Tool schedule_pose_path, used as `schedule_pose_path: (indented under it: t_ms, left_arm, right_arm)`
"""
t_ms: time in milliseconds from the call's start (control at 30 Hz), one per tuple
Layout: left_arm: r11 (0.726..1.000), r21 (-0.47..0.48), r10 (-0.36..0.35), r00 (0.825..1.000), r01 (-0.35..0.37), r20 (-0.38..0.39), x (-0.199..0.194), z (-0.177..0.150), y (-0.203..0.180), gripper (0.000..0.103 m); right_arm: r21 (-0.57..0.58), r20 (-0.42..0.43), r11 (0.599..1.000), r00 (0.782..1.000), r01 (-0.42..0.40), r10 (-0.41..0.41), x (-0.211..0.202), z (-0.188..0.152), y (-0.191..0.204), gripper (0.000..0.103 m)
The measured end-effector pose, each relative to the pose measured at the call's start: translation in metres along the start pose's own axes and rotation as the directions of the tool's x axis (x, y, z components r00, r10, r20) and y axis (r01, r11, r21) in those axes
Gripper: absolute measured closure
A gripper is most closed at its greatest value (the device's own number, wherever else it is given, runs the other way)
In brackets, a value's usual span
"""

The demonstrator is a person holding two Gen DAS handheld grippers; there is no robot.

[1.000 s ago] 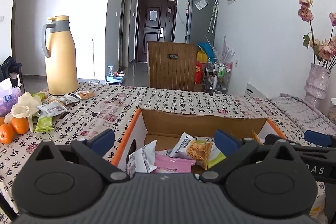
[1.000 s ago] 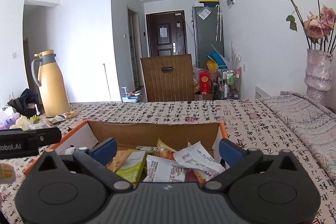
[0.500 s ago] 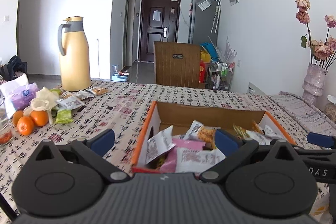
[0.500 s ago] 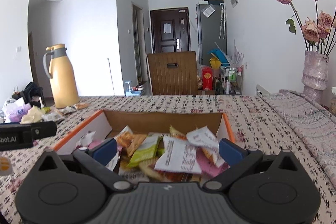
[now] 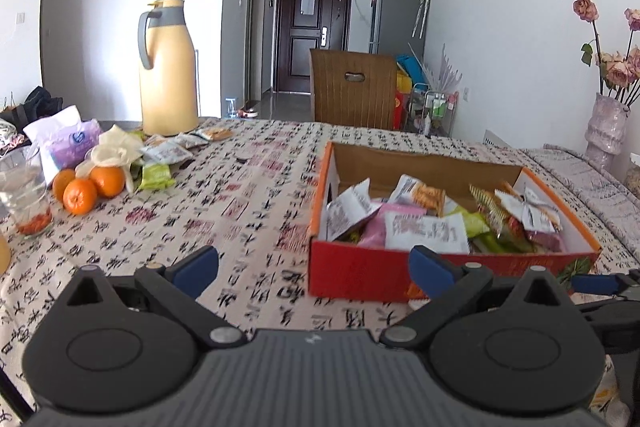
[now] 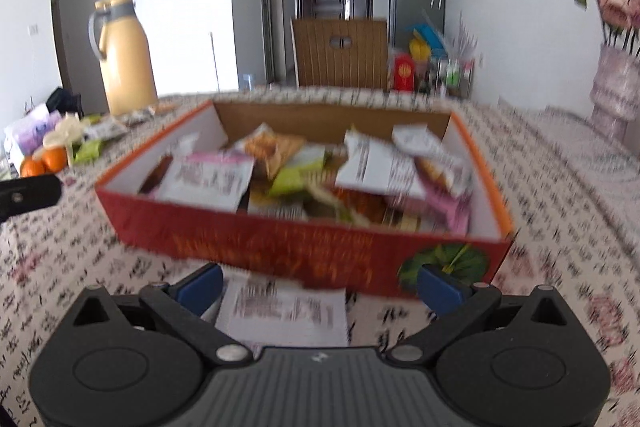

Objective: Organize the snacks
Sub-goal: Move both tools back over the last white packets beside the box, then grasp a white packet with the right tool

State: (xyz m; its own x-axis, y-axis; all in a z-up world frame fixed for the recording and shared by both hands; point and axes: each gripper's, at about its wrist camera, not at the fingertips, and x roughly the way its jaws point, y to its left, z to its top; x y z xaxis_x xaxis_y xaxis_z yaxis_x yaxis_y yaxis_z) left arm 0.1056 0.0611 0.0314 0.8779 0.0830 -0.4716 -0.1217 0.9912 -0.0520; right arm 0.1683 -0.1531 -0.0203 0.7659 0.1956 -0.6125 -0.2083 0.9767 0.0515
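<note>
No brand name was legible to me: the packets' print was too small or blurred, and the tablecloth carried rows of black and red calligraphy characters I could not make out. The snack box was open-topped cardboard, red and orange outside with a green leafy motif at one corner, plain brown and white within, and heaped with crinkled foil and plastic packets. It sat on the cloth just ahead of both tools. One flat white packet lay on the table outside the box, against its near wall. My right gripper had its blue-tipped jaws spread wide, either side of that packet, gripping nothing. My left gripper was likewise spread wide and empty. More loose packets lay by the smooth yellow thermos, beside three oranges.
</note>
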Motion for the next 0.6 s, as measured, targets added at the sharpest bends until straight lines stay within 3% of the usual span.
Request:
schedule_pose_path:
  t_ms: [367, 600]
  left_arm:
    - [1.000, -0.020, 0.008, 0.999, -0.009, -0.040, 0.001, -0.013, 0.013, 0.000]
    - [1.000, -0.017, -0.003, 0.998, 0.003, -0.055, 0.005, -0.016, 0.011, 0.000]
  right_arm:
    - [-0.029, -0.148, 1.000, 0.989, 0.005, -0.009, 0.040, -0.012, 0.017, 0.000]
    - [-0.020, -0.120, 1.000, 0.993, 0.018, -0.020, 0.042, -0.017, 0.020, 0.000]
